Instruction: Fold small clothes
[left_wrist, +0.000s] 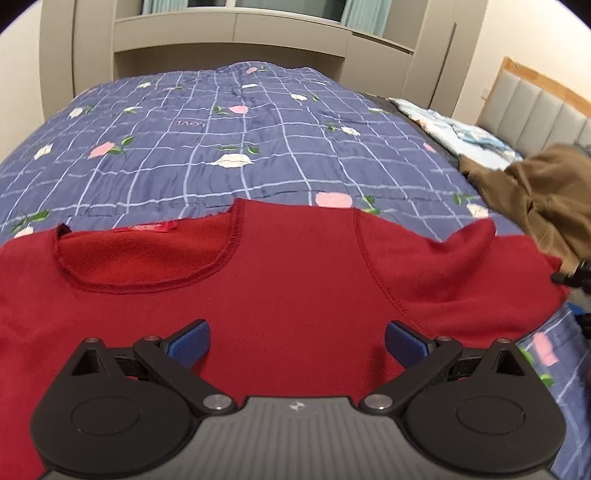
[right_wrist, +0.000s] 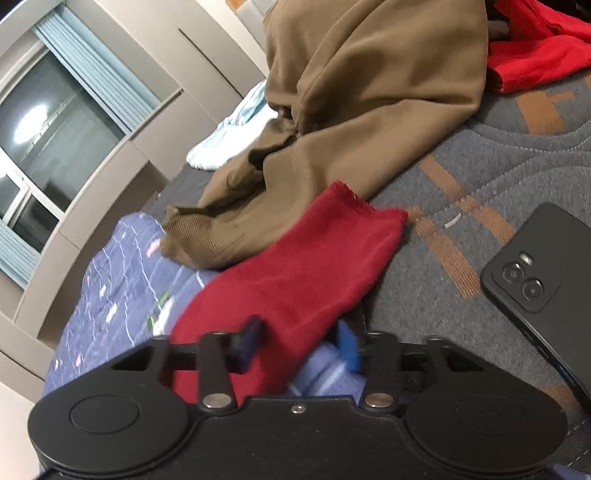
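Observation:
A dark red sweater (left_wrist: 295, 280) lies flat on the bed, its neckline (left_wrist: 147, 258) towards the left. My left gripper (left_wrist: 297, 332) hovers low over the sweater's chest, jaws wide open, nothing between the blue pads (left_wrist: 192, 341). In the right wrist view the sweater's sleeve (right_wrist: 295, 266) stretches away to its cuff (right_wrist: 369, 210). My right gripper (right_wrist: 299, 332) stands half narrowed across this sleeve. One blue pad (right_wrist: 249, 338) rests on the fabric and the other (right_wrist: 347, 347) sits at the sleeve's edge, so the sleeve is pinched between them.
A blue checked quilt with flowers (left_wrist: 221, 147) covers the bed. A brown garment (right_wrist: 369, 92) lies heaped beside the sleeve, touching it. A black phone (right_wrist: 539, 280) rests on the grey mattress (right_wrist: 480, 177) to the right. A bright red cloth (right_wrist: 535, 55) and a pale blue cloth (left_wrist: 461, 133) lie farther off.

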